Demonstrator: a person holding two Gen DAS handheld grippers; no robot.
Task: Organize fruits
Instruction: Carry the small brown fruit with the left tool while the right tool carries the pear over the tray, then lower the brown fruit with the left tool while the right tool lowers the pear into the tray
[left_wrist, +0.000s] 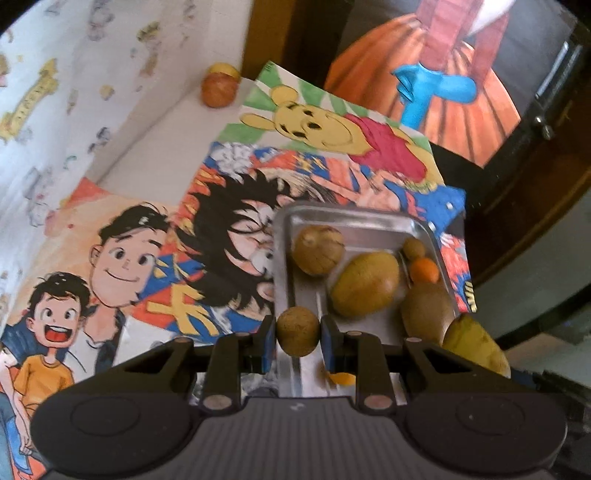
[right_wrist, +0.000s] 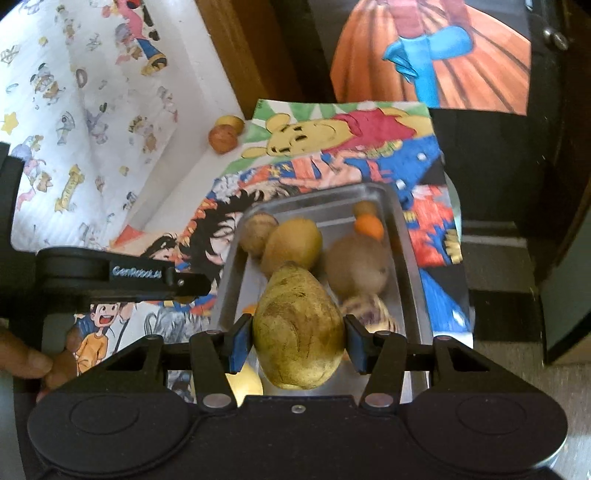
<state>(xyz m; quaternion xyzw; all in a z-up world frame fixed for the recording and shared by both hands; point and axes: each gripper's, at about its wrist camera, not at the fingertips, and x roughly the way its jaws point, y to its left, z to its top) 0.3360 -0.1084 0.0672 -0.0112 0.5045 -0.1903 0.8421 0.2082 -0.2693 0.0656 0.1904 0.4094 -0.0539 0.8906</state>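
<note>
So, metal tray (right_wrist: 406, 236) fills mid-frame in both views, already loaded with fruit. My right gripper (right_wrist: 297, 341) is clamped on a big greenish mango (right_wrist: 297, 332) at lower centre; the left gripper (left_wrist: 298, 334) pinches a small brown fruit (left_wrist: 297, 331) over the tray's near edge. I'd lower both gently into gaps, then release. Can't tell what the striped fruit (right_wrist: 373, 314) is; two loose fruits (left_wrist: 218, 88) sit upper left.
</note>
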